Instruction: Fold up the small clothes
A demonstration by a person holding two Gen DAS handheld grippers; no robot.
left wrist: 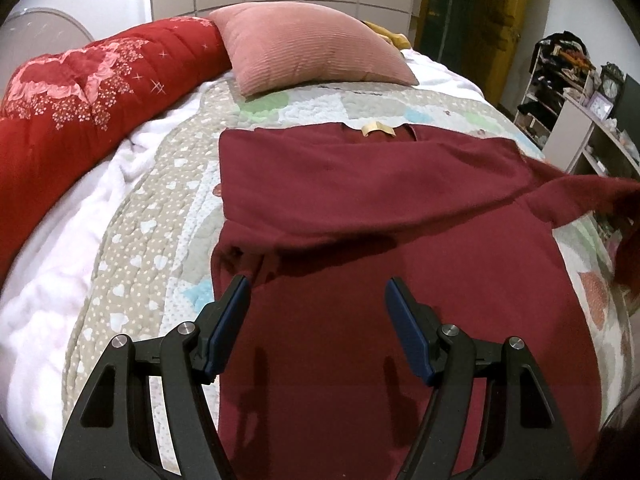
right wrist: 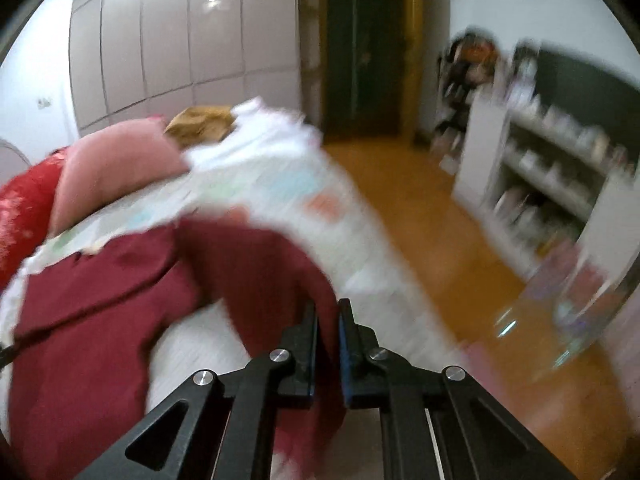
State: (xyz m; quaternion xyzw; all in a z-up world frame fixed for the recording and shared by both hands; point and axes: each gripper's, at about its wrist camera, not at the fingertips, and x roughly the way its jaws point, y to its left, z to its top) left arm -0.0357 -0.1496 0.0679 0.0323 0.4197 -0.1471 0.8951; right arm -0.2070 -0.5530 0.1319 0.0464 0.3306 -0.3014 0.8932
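Note:
A dark red shirt [left wrist: 380, 216] lies flat on the quilted bed cover [left wrist: 160, 216], collar and tan label [left wrist: 378, 129] at the far end. Its left sleeve is folded in over the body. My left gripper [left wrist: 318, 284] is open and empty, hovering just above the shirt's lower left part. In the right wrist view the shirt [right wrist: 120, 280] shows at the left, blurred. My right gripper [right wrist: 328, 308] is shut on the shirt's right sleeve [right wrist: 280, 264] and holds it lifted off the bed; this sleeve also shows raised in the left wrist view [left wrist: 592, 196].
A pink pillow [left wrist: 308, 52] and a red quilt [left wrist: 80, 96] lie at the bed's head. White shelves [right wrist: 552, 184] with clutter stand right of the bed across a wooden floor [right wrist: 420, 216]. A dark door [right wrist: 364, 52] is at the back.

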